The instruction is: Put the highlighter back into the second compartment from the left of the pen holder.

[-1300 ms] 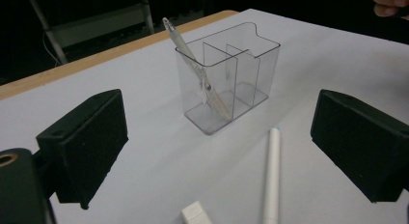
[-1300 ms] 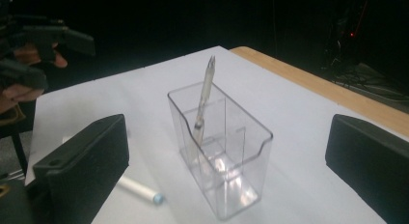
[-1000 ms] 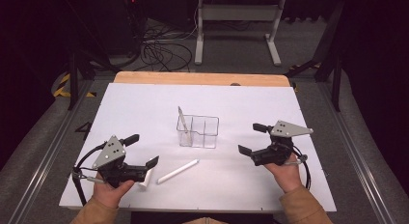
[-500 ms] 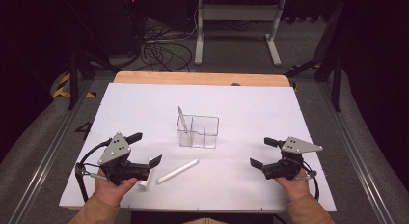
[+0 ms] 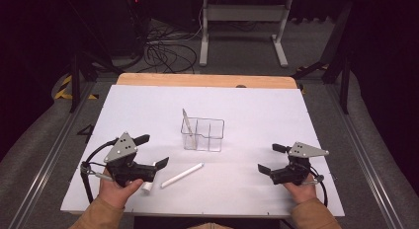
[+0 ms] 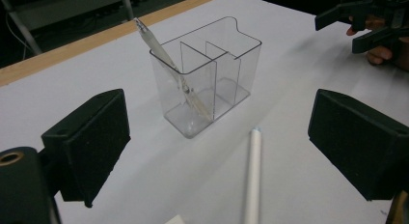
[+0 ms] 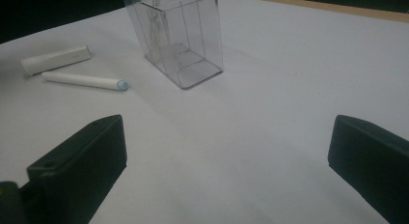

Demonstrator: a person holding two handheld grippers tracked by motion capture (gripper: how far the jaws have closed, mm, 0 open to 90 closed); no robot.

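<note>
The right gripper (image 5: pixel 267 158) has drawn back near-right, wide open and empty; the left gripper (image 5: pixel 157 151), also open, faces the white pen (image 5: pixel 182 175).

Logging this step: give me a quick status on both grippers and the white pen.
Left gripper open, right gripper open, both empty. White pen flat on table, before left fingers. Clear organizer beyond; path unobstructed.
</note>
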